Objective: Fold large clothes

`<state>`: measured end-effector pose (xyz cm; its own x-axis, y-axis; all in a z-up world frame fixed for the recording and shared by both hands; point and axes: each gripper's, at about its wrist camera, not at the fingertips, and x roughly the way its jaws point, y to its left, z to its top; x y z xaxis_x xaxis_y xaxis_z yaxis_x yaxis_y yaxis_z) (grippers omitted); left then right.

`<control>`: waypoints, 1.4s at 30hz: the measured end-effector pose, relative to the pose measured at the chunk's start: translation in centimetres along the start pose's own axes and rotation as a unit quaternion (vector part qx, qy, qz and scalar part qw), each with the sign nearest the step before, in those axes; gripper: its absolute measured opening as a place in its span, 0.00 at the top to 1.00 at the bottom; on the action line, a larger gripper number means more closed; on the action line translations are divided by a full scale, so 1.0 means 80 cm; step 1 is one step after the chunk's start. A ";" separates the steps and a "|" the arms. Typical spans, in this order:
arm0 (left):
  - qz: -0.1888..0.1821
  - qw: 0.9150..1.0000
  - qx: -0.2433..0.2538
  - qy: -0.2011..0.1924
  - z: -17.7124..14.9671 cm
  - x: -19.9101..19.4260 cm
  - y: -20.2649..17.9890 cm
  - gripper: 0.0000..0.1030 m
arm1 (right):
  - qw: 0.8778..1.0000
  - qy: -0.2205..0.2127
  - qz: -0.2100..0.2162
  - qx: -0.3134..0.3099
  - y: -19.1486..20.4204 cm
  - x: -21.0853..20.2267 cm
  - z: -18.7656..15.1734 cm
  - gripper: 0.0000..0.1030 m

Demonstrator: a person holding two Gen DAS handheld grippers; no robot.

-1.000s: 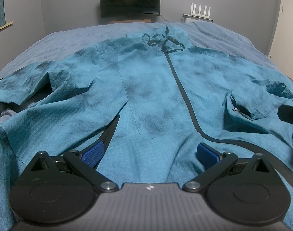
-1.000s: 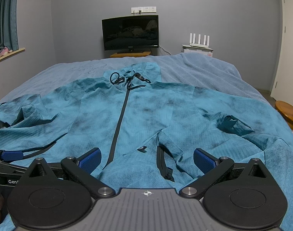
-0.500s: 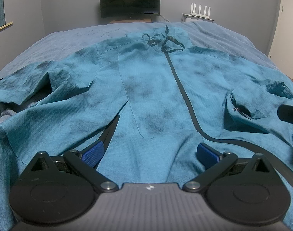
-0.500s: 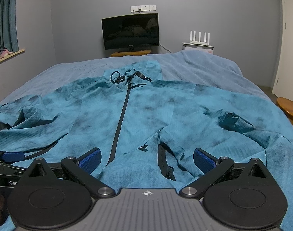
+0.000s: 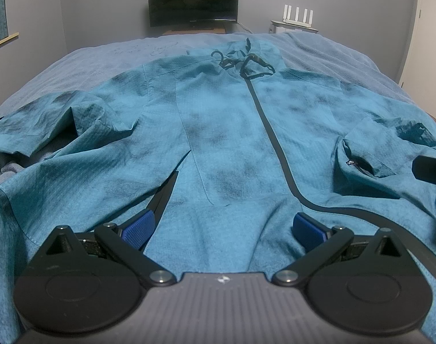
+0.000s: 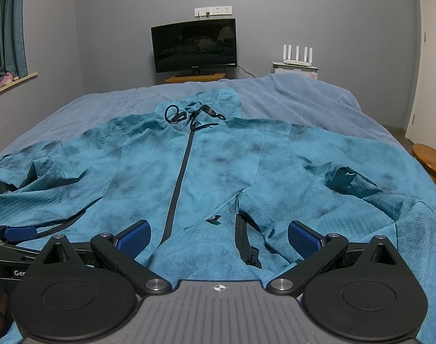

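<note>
A large teal jacket [image 5: 223,132] with dark blotches and a black front zipper [image 5: 272,137] lies spread face up on the bed, hood cords [image 5: 246,63] at the far end. It also shows in the right wrist view [image 6: 218,172]. My left gripper [image 5: 222,228] is open, low over the jacket's near hem, left of the zipper. My right gripper [image 6: 218,238] is open and empty over the hem, right of the zipper [image 6: 180,177], near a black pocket zip [image 6: 243,240]. Both sleeves lie crumpled at the sides.
The bed [image 6: 304,100] has a grey-blue cover. Behind it stand a dark TV [image 6: 193,46] and a white router [image 6: 297,54]. A wooden stool [image 6: 431,160] is at the right, a door [image 6: 430,57] beyond it, a curtain [image 6: 5,23] and a window sill at the left.
The right gripper has tilted up slightly, so the wall and TV sit lower in its view. The left gripper and the jacket have not moved.
</note>
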<state>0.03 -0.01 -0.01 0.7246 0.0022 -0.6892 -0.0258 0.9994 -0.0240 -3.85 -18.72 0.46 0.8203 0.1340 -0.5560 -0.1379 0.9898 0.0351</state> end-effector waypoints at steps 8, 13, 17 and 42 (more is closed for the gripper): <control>0.000 1.000 0.000 0.000 0.000 0.000 0.000 0.00 | 1.000 0.001 0.000 0.000 0.000 0.000 -0.001 0.00; 0.000 1.000 0.000 0.000 0.000 0.000 0.000 0.00 | 1.000 0.001 0.000 0.000 -0.001 -0.001 0.000 0.00; 0.000 1.000 0.000 0.001 0.000 0.000 0.000 0.00 | 1.000 0.000 0.001 0.001 -0.002 -0.002 0.001 0.00; 0.007 0.999 0.021 -0.036 0.147 0.052 0.044 0.00 | 0.973 -0.164 -0.081 0.139 -0.171 -0.042 0.131 0.00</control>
<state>11.01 3.90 5.56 0.7715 0.0168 -0.6360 -0.0077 0.9998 0.0170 1.07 -32.20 10.56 0.9583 -0.0623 -0.2788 0.1261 0.9679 0.2173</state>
